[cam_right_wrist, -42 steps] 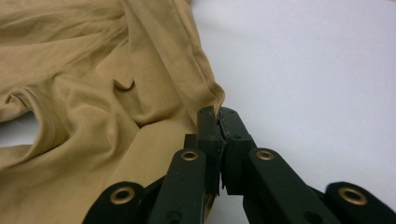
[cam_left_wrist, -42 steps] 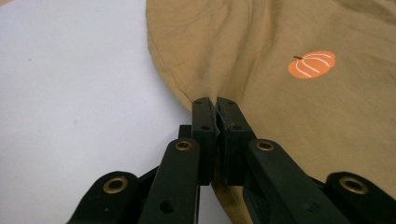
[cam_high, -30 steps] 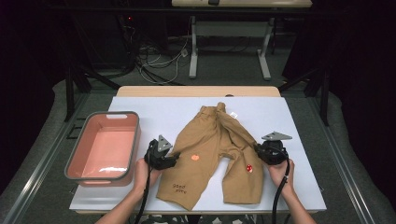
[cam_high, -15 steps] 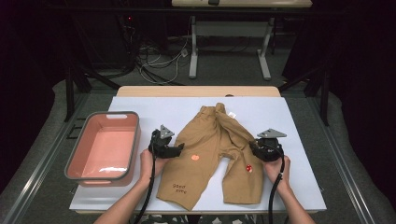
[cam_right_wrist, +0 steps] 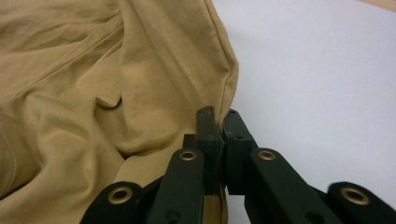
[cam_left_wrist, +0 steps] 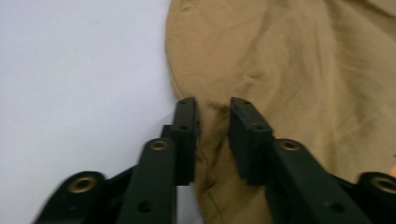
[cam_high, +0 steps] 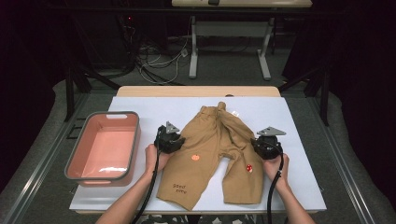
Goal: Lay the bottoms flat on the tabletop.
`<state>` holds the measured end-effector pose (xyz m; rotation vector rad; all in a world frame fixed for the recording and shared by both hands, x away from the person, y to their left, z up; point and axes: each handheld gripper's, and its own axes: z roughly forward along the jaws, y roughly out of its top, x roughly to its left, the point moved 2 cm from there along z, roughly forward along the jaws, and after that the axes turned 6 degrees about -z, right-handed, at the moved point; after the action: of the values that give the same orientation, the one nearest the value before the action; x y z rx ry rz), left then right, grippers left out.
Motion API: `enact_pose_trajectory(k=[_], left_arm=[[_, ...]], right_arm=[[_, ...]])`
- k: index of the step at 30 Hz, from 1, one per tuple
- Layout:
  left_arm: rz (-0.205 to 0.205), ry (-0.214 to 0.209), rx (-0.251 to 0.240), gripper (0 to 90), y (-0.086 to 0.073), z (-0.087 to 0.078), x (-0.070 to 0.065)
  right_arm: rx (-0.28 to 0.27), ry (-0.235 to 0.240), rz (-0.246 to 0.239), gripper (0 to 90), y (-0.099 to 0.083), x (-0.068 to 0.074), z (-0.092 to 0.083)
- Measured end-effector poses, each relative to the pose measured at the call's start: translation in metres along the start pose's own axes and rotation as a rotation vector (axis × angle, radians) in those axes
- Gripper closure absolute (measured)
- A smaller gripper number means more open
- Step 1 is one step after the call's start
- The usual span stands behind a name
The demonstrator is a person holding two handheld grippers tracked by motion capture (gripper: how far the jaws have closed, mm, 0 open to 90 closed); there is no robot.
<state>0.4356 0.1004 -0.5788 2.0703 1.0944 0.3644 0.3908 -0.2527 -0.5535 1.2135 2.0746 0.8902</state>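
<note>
- The worktop [cam_high: 289,116], covered in a white sheet, carries everything; its bare surface gives room to spread and fold cloth.
- The tan trousers [cam_high: 210,140] lie flat in the middle of it, waist toward the far edge and both legs pointing back to the person, so each outer side seam is within reach of one hand.
- A pink bin [cam_high: 74,161] sits empty to the left of the trousers, near but apart, likely waiting for the finished garment.
- The left tool [cam_left_wrist: 212,112] is at the trousers' left edge; its jaws have just been closing, with a fold of the hem between them and a narrow gap left, so the cloth does not look pinched yet.
- The right tool [cam_right_wrist: 218,121] is clamped tight on the right outer seam, the fabric tenting up at the pinch, which suggests a two-sided lift or fold is being set up.
</note>
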Motion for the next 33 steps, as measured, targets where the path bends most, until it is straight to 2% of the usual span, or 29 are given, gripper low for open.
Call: enact_pose_trajectory(k=[4,9,11,16,20,27,33], left_arm=[[0.027,0.007,-0.003,85.4,-0.001,0.0,-0.002],[0.049,0.053,-0.01,87.0,-0.004,-0.004,-0.002],[0.039,0.065,-0.027,87.1,-0.006,-0.006,-0.002],[0.044,0.088,-0.024,87.1,-0.011,-0.017,0.001],[0.028,0.1,-0.024,87.0,-0.014,-0.023,0.003],[0.018,0.118,-0.019,86.9,-0.02,-0.03,0.003],[0.006,0.132,0.006,86.8,-0.022,-0.036,0.002]], right_arm=[[0.001,0.006,0.016,87.7,-0.002,-0.003,0.0],[-0.009,0.022,0.035,88.0,-0.004,-0.006,-0.003],[-0.01,0.03,0.051,88.2,-0.005,-0.007,-0.005],[-0.01,0.056,0.081,88.5,-0.008,-0.012,-0.009],[0.006,0.072,0.1,88.6,-0.011,-0.012,-0.01],[0.067,0.113,0.066,88.5,-0.015,-0.006,-0.006],[0.124,0.128,0.026,88.6,-0.017,0.002,-0.006]])
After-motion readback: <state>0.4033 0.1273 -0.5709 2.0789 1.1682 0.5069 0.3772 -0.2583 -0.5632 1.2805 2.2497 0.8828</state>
